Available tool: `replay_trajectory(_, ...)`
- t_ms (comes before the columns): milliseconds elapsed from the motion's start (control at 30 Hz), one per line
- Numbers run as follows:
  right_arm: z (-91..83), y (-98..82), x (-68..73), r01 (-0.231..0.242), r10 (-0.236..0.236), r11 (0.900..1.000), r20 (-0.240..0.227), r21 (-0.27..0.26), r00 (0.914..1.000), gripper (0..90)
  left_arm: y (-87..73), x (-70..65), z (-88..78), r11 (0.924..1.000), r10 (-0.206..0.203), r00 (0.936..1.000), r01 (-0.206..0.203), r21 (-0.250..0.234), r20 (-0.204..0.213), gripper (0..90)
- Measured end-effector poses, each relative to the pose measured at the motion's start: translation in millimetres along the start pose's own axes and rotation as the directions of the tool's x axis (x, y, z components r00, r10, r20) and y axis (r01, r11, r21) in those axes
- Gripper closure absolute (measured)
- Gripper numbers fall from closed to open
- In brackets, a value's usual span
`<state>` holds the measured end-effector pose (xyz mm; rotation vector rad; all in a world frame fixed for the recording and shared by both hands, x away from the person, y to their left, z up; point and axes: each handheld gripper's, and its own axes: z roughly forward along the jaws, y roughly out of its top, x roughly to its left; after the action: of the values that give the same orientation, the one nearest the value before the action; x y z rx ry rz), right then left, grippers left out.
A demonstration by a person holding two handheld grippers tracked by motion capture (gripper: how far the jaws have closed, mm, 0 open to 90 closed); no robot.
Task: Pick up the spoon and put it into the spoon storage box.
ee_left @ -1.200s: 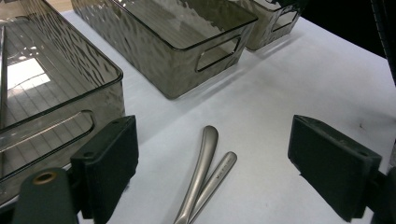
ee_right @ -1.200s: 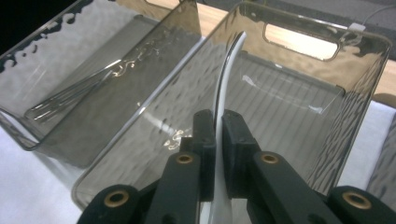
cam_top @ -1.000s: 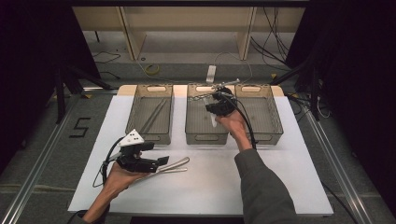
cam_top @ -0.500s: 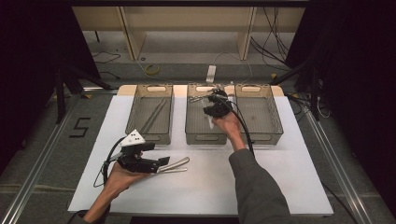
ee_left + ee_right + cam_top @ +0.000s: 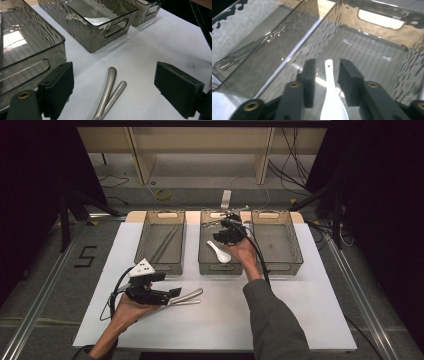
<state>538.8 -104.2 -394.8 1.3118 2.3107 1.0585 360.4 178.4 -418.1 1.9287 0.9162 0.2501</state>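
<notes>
A white ceramic spoon (image 5: 220, 253) lies on the floor of the middle smoked-plastic bin (image 5: 202, 251). My right gripper (image 5: 220, 239) hangs low inside that bin. Its jaws have just been opening. In the right gripper view the spoon (image 5: 332, 100) sits between the pads with a gap on each side of its handle, so the right gripper (image 5: 326, 64) is open. Near the table's front left, my left gripper (image 5: 175, 293) stands wide open. Two metal handles (image 5: 110, 91) lie side by side on the white tabletop between its jaws (image 5: 116, 73), untouched.
Three bins stand in a row at the back. The left bin (image 5: 143, 236) holds thin metal sticks (image 5: 164, 243). The right bin (image 5: 298, 246) has a bare floor. The white tabletop (image 5: 280, 310) spreads in front of the bins, and dark floor and cables lie beyond its edges.
The right gripper's jaws have parted, and the white spoon now lies free on the middle bin's floor. The left hand and its gripper have stayed put.
</notes>
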Motion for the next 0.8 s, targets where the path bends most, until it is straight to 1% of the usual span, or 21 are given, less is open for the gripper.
replay_trajectory(33,-2.3,-0.4,-1.3,0.008,-0.008,1.0,-0.005,-0.001,1.0,61.5,0.0,0.1,-0.1,1.0,0.0,1.0,0.0,0.001,0.0,15.5)
replay_trajectory(133,-8.9,-3.9,-4.2,0.004,-0.004,1.0,-0.026,-0.01,0.9997,55.0,0.3,1.0,0.1,0.9999,0.002,1.0,-0.002,0.013,0.001,15.5)
replay_trajectory(167,-11.1,-5.5,-5.0,0.01,-0.01,1.0,-0.036,-0.008,0.9993,52.9,0.3,0.7,0.4,0.9999,-0.004,1.0,0.004,0.015,0.005,15.5)
replay_trajectory(233,-16.5,-8.8,-4.7,0.029,-0.029,1.0,-0.04,-0.008,0.9988,48.4,0.4,1.0,0.8,0.9996,0.003,1.0,-0.003,0.026,0.007,15.5)
replay_trajectory(300,-25.1,-12.1,-3.6,0.041,-0.042,0.999,-0.059,-0.019,0.9974,44.0,0.2,0.9,2.1,0.9992,-0.003,0.9999,0.002,0.04,0.012,15.5)
replay_trajectory(333,-28.2,-13.4,-3.2,0.048,-0.05,0.999,-0.065,-0.023,0.9967,42.5,0.2,0.9,2.7,0.9984,0.007,0.9999,-0.008,0.057,0.013,15.5)
replay_trajectory(400,-37.9,-17.7,-0.4,0.066,-0.069,0.997,-0.083,-0.036,0.9942,40.7,0.7,0.7,3.4,0.9978,0.008,0.9999,-0.009,0.065,0.011,15.5)
replay_trajectory(500,-50.8,-25.4,3.6,0.083,-0.089,0.995,-0.108,-0.056,0.9902,39.1,2.5,2.2,3.2,0.9955,0.019,0.9998,-0.019,0.093,0.007,15.5)
replay_trajectory(533,-54.8,-28.3,4.7,0.088,-0.095,0.994,-0.117,-0.062,0.9886,38.5,2.6,2.4,3.9,0.995,0.016,0.9999,-0.016,0.099,0.004,15.6)
replay_trajectory(600,-61.9,-34.8,7.5,0.097,-0.105,0.993,-0.136,-0.064,0.9852,37.2,2.6,3.4,5.8,0.99,0.022,0.9997,-0.022,0.139,-0.002,15.9)
replay_trajectory(667,-69.0,-41.9,11.0,0.12,-0.128,0.991,-0.14,-0.065,0.9818,36.7,1.7,3.1,8.7,0.9846,0.044,0.9989,-0.04,0.17,-0.015,16.0)
replay_trajectory(700,-71.4,-44.8,12.3,0.124,-0.133,0.99,-0.143,-0.065,0.9808,36.2,1.4,2.6,10.4,0.9805,0.055,0.9983,-0.05,0.19,-0.019,16.2)
replay_trajectory(733,-74.4,-48.5,13.8,0.131,-0.14,0.989,-0.145,-0.066,0.9795,35.8,1.3,2.3,12.3,0.9731,0.075,0.997,-0.069,0.22,-0.019,16.2)
replay_trajectory(800,-80.2,-57.2,16.7,0.143,-0.153,0.987,-0.157,-0.074,0.9757,35.4,1.1,1.5,14.8,0.966,0.09,0.9955,-0.081,0.246,-0.027,16.4)
